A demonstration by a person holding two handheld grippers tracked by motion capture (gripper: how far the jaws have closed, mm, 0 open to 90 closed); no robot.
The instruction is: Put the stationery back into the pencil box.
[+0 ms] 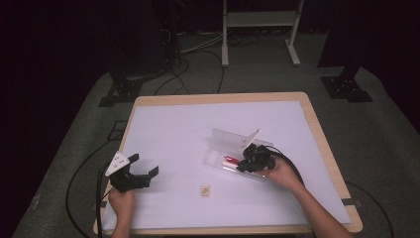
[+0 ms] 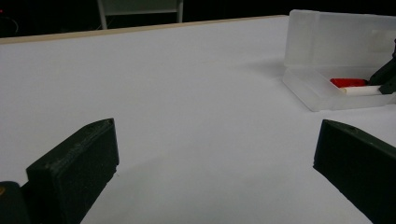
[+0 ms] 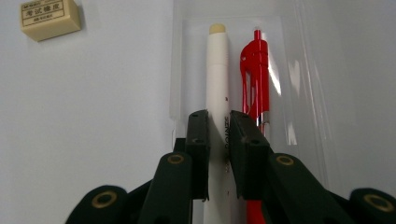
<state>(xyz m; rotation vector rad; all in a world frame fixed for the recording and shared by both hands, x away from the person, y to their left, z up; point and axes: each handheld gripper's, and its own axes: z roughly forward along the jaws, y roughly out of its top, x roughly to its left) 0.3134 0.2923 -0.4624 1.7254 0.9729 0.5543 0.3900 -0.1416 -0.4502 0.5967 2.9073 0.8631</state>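
Claws at work over a desk (image 1: 163, 119): the right claw (image 3: 219, 135) grips a white pen (image 3: 217, 70) that lies lengthwise in the tray of a clear plastic pencil case (image 1: 218, 158), its two black jaws closed on the barrel from either side. The left claw (image 1: 139, 177) hangs open and empty well to the left of the case, near the desk's front edge.

Judging by the grip, the step in hand is either lifting the white pen out or setting it down. Done well, it calls for a straight, level lift or release along the tray, the hold kept near mid-barrel so the pen does not tip.

Beside the white pen, touching or almost so on the side away from the tray's nearer wall, lies a red pen (image 3: 256, 70); one jaw sits in the narrow gap between the two and could drag it along. The case's lid (image 2: 341, 39) stands open behind the tray, and its low walls leave little room to swing sideways. A small eraser (image 1: 205, 190) rests on the desk in front of the case, out of the way.
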